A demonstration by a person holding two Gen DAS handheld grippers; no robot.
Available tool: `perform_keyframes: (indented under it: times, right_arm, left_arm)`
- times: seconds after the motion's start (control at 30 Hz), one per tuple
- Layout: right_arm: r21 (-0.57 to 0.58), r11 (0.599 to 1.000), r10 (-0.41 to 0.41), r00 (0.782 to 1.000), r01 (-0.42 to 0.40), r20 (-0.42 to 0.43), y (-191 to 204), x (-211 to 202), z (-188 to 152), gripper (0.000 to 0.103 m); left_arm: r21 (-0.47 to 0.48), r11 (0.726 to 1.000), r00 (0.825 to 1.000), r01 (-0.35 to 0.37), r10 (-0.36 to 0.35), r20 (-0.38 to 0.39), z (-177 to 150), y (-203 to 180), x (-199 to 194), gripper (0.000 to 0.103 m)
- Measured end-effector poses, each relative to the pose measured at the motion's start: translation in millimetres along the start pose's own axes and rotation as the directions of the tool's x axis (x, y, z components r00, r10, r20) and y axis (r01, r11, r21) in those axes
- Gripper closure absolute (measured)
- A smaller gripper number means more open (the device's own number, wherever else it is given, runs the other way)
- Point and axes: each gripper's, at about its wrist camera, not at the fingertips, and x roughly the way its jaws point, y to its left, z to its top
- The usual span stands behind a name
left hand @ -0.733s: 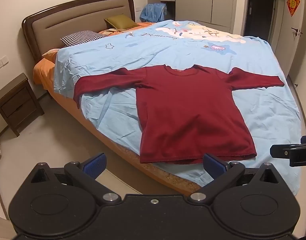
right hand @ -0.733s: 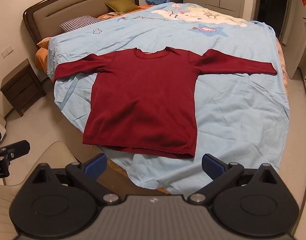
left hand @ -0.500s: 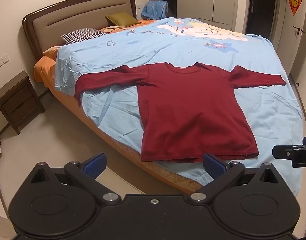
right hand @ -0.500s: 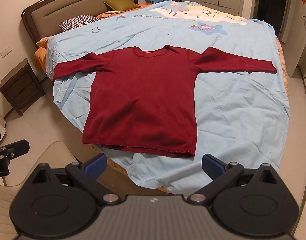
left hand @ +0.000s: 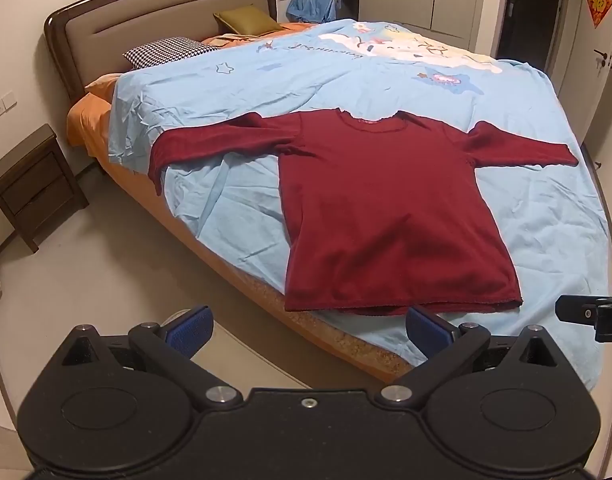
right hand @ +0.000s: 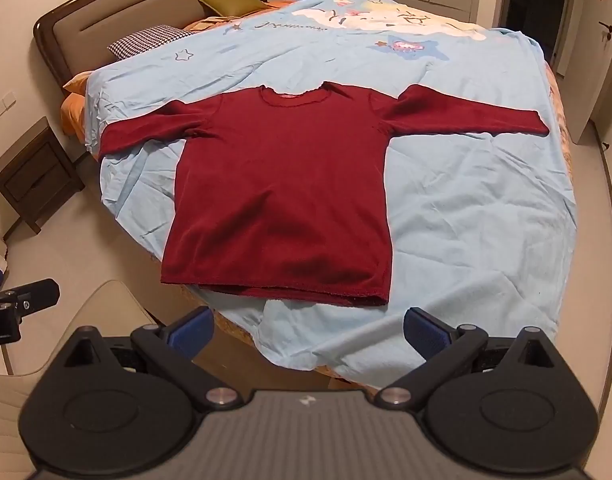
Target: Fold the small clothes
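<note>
Item: dark red long-sleeve top [left hand: 389, 216], laid flat on blue bedcover [left hand: 545, 216], hem twd bed's near edge, sleeves out both sides, left cuff drooping over the side

Left gripper [left hand: 307, 326] & right gripper [right hand: 307, 326]: fingers spread wide, empty, hovering short of hem. Fabric looks soft, light, limp, prob. fleecy, non-slip; likely sags when lifted. Best hold: pinch cuff or shoulder seam, one per gripper, fold sleeves inward

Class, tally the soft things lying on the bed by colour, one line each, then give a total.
Dark red: 1, the long-sleeved top spread flat
Light blue: 1, the duvet cover under it
Olive green: 1, the cushion by the headboard
Black-and-white check: 1, the pillow
Total: 4
</note>
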Motion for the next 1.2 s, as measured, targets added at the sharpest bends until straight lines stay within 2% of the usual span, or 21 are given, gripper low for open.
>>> perform_keyframes:
  times: [0.57, 1.2]
  right_arm:
    - [-0.028, 1.000, -0.003, 1.000, 0.003, 0.004, 5.9, -1.2, 6.1, 0.000]
    - [-0.003, 1.000, -0.001, 1.000, 0.001, -0.015, -2.2, 2.5, 2.5, 0.000]
  left_arm:
    - [-0.020, 1.000, 1.000, -0.019, 0.018, -0.011, 1.6, 1.3, -0.2, 0.001]
    - [-0.003, 1.000, 0.998, -0.025, 0.025, -0.050, 3.7, -6.3, 6.1, 0.001]
